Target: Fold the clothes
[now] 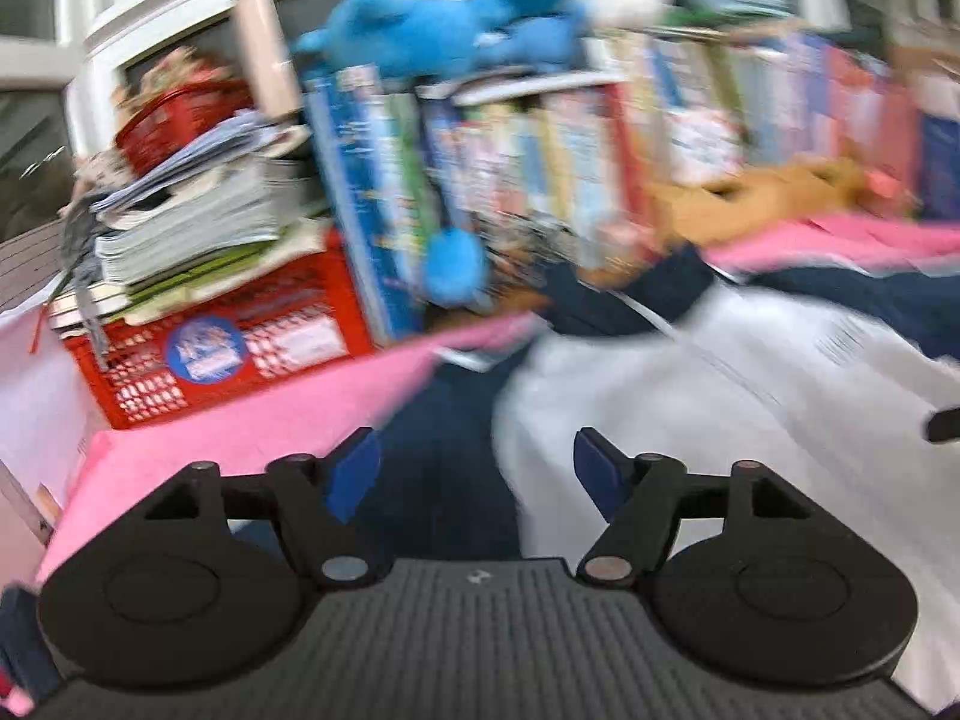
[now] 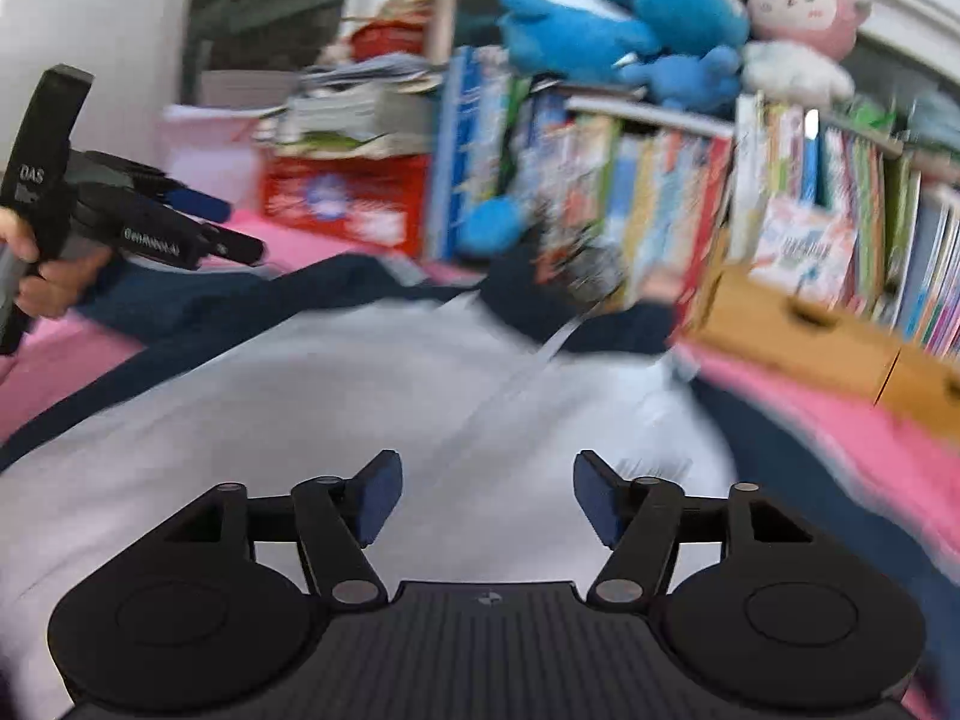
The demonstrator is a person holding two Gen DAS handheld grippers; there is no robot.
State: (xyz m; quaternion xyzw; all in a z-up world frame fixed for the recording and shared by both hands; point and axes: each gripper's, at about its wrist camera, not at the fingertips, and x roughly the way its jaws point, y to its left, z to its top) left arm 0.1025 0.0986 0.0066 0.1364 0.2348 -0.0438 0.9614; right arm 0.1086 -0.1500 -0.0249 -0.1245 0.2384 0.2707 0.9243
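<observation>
A white and navy garment (image 1: 690,396) lies spread on a pink surface (image 1: 252,426). It also shows in the right wrist view (image 2: 336,384), with a navy sleeve (image 2: 198,294) running left. My left gripper (image 1: 477,468) is open and empty, above the navy part beside the white body. It also shows in the right wrist view (image 2: 210,228), held by a hand over the left sleeve. My right gripper (image 2: 486,492) is open and empty above the white body. Both views are motion-blurred.
A red crate (image 1: 240,348) with stacked papers stands at the back left. A row of upright books (image 2: 660,192) with blue plush toys (image 2: 600,30) and a pink plush (image 2: 798,6) on top lines the back. A cardboard box (image 2: 810,336) sits at right.
</observation>
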